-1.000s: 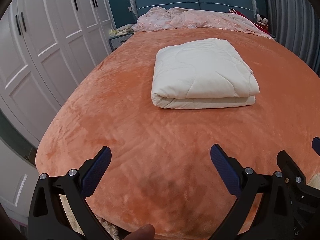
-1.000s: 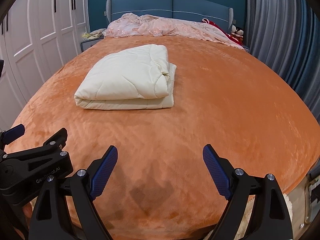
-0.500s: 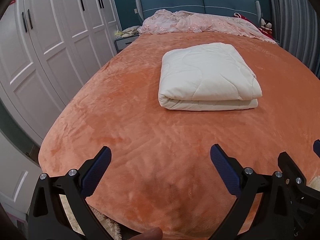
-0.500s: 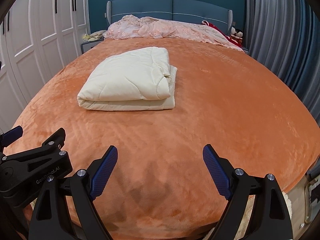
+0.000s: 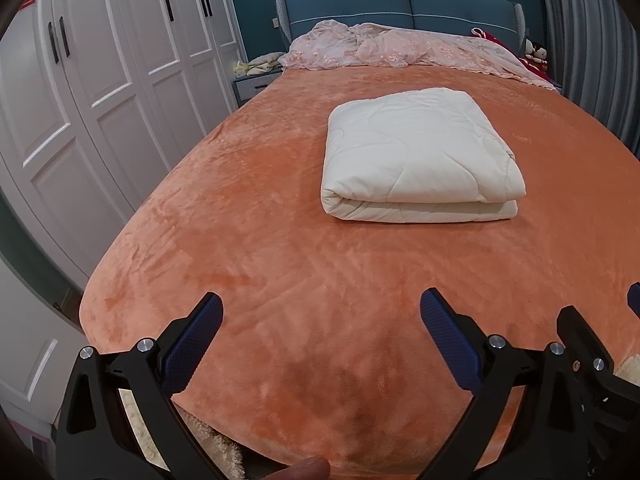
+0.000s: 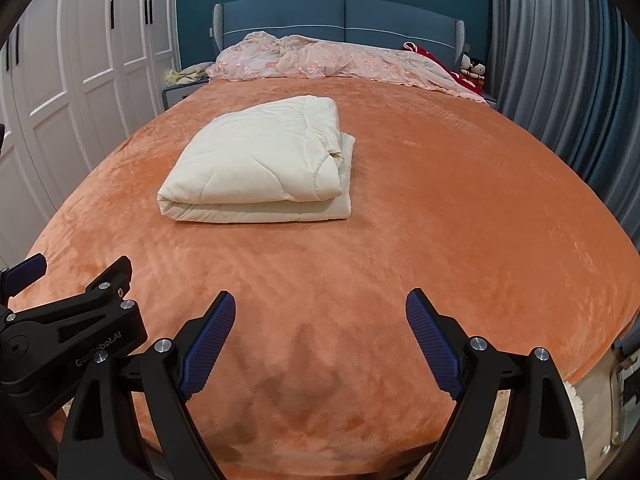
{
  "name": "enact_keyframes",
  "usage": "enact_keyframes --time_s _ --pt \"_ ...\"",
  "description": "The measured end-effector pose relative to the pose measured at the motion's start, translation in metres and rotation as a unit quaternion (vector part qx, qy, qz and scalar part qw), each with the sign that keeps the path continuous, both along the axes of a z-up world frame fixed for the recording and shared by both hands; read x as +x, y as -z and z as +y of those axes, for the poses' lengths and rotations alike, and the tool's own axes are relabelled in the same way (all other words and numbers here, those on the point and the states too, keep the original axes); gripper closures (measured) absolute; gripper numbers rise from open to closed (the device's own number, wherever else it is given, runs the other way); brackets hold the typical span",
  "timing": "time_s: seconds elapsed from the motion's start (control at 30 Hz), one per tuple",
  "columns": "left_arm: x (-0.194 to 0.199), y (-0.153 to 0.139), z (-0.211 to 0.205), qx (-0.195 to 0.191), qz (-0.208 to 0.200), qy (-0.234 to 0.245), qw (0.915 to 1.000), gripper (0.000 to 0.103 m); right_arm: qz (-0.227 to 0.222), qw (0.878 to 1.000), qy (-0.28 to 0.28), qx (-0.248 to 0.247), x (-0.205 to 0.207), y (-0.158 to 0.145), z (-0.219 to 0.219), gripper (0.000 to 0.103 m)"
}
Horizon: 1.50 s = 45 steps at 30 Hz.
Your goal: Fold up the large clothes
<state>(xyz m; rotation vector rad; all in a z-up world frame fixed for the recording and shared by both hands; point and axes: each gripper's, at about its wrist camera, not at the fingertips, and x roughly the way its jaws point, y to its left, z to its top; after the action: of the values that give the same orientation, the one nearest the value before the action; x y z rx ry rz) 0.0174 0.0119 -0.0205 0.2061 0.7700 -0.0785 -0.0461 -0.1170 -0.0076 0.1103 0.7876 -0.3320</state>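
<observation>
A cream quilted blanket (image 5: 416, 160) lies folded into a thick rectangle on the orange bedspread (image 5: 280, 264), in the middle of the bed. It also shows in the right wrist view (image 6: 260, 164), left of centre. My left gripper (image 5: 320, 320) is open and empty, held above the foot of the bed, well short of the blanket. My right gripper (image 6: 320, 316) is open and empty beside it, also above the foot of the bed. The left gripper's body shows at the left edge of the right wrist view (image 6: 68, 328).
A crumpled pink cover (image 5: 400, 48) lies along the blue headboard (image 6: 340, 16). White wardrobe doors (image 5: 100, 80) stand to the left, a nightstand (image 5: 256, 84) at the back left, grey curtains (image 6: 560, 80) to the right. Fluffy rug (image 5: 216, 440) below the bed's foot.
Both grippers have drawn back and risen slightly from the bed; the folded blanket looks farther off. Jaws stay open. The blanket has not moved.
</observation>
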Motion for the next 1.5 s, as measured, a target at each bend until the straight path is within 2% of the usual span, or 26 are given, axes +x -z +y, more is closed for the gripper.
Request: enact_keyframes --time_s 1.5 --pt "-0.0047 -0.0053 -0.0004 0.004 -0.004 -0.009 0.9999 0.007 -0.001 1.0 0.002 0.001 0.0002 -0.0014 0.0056 0.018"
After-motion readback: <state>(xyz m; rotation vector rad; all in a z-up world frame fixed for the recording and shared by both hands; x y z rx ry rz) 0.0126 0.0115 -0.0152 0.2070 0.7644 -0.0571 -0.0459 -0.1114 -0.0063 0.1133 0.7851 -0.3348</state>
